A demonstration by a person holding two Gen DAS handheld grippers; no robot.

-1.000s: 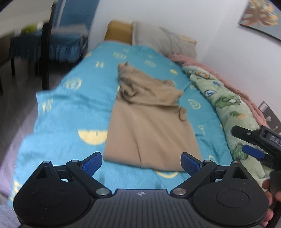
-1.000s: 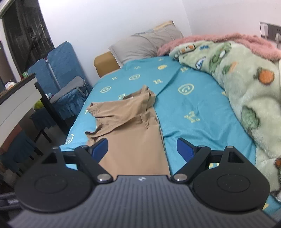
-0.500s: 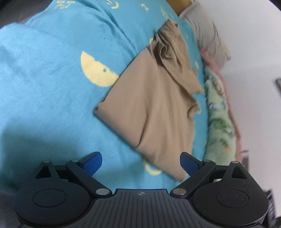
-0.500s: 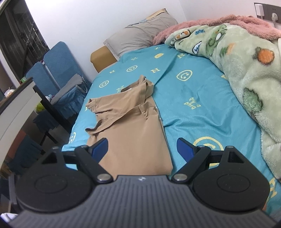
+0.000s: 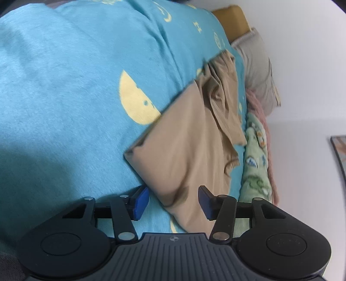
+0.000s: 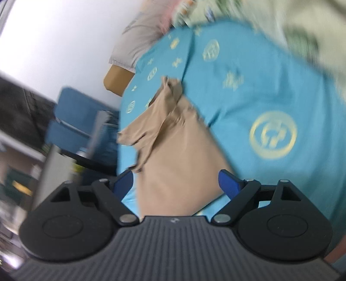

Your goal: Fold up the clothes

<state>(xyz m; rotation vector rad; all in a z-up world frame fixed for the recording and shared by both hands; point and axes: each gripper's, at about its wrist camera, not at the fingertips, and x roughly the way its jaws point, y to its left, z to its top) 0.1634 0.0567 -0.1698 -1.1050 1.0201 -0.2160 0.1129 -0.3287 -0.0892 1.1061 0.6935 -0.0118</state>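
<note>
Left wrist view. The left gripper (image 5: 173,202) sits low over the bed, view rolled to one side. Its jaws have just been closing and now stand about half open. The near hem of the tan garment (image 5: 190,151) lies between the blue pads (image 5: 141,202). A dark crease shows in the cloth there. The pads do not visibly press on it; a gap shows on each side. The garment lies flat on the blue sheet (image 5: 64,97), running away from the gripper toward the pillow (image 5: 257,71). Its far end is bunched and wrinkled. A yellow half-circle print (image 5: 136,101) on the sheet sits just beside the garment's left edge. A green blanket (image 5: 255,164) with a pink edge lies along the far side of the garment, near the white wall (image 5: 302,64). A mustard cushion (image 5: 233,19) lies beyond the pillow.

Right wrist view. Picture blurred and tilted. The right gripper (image 6: 175,186) has its jaws wide open. The garment (image 6: 173,151) reaches in between the pads (image 6: 229,186), near hem below the gripper body; neither pad touches it as far as I can tell. Sheet (image 6: 259,90) with a yellow ring print to the right. Blue chairs (image 6: 75,121) stand beside the bed at left. Pillow (image 6: 140,36) at the top.
</note>
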